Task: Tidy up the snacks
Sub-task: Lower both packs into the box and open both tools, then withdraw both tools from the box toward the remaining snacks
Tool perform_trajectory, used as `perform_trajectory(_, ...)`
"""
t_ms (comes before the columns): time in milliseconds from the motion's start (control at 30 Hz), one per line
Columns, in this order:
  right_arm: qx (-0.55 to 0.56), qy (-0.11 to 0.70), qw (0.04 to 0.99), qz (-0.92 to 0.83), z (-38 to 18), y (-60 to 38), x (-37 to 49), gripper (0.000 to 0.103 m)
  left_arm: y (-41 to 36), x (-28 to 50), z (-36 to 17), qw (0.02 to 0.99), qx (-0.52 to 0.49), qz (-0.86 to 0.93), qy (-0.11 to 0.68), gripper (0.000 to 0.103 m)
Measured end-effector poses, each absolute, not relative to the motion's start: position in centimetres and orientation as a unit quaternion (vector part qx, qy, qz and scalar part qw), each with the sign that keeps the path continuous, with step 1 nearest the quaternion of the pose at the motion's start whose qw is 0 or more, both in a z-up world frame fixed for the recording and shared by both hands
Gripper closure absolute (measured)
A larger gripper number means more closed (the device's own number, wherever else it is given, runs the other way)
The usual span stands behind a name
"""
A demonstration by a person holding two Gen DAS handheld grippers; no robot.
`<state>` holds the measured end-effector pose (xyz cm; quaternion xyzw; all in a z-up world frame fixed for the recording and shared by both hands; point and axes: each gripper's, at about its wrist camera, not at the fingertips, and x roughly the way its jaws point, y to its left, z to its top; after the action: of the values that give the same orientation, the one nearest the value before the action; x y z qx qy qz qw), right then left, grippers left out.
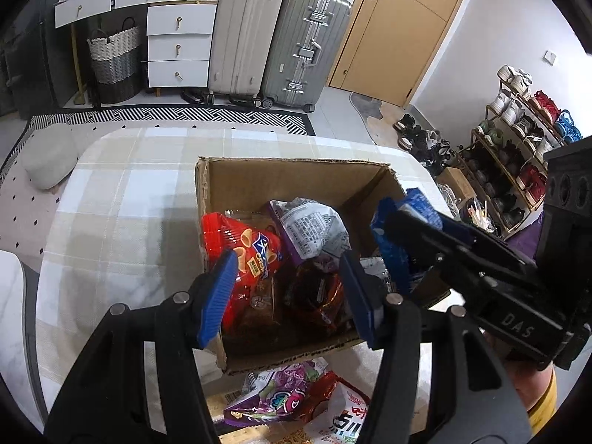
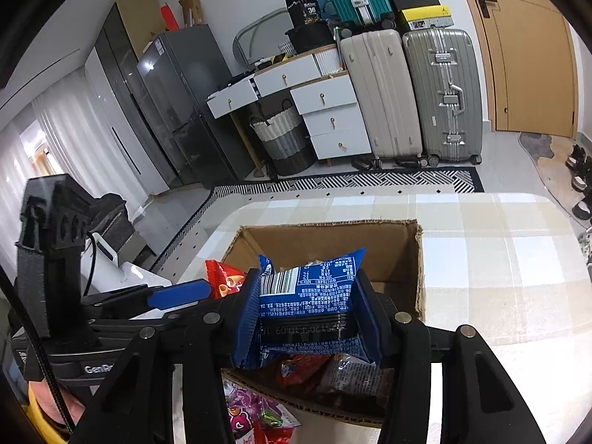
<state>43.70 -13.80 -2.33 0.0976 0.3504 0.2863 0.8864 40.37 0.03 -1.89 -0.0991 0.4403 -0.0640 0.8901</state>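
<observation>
An open cardboard box (image 1: 296,174) stands on the checked tablecloth and holds several snack bags, among them a red bag (image 1: 255,251) and a silver bag (image 1: 314,229). My left gripper (image 1: 288,296) is open and empty above the box's near side. My right gripper (image 2: 309,318) is shut on a blue snack packet (image 2: 310,296) and holds it over the box (image 2: 418,266). It also shows in the left wrist view (image 1: 399,244) at the box's right side, with the blue packet (image 1: 392,248) between its fingers.
Loose snack bags, one purple (image 1: 273,399) and one red and white (image 1: 344,418), lie on the table in front of the box. Suitcases (image 1: 273,37), white drawers (image 1: 177,48), a woven basket (image 1: 114,63) and a shoe rack (image 1: 518,148) stand beyond the table.
</observation>
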Motion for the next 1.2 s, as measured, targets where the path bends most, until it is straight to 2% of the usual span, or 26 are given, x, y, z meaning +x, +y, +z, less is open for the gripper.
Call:
perform_trajectory(733,0.103,0.368,0.889,0.252,-3.2,-13.9,44.2,0.053,0.0,38.1,-0.8,0.892,-0.095,-0.065,0.437,0.046)
perform_trajectory(1200,0.117,0.315,0.904,0.266,2.2,-15.4,38.9,0.052,-0.3,33.0,3.7,0.907,-0.096,-0.052,0.407,0.044)
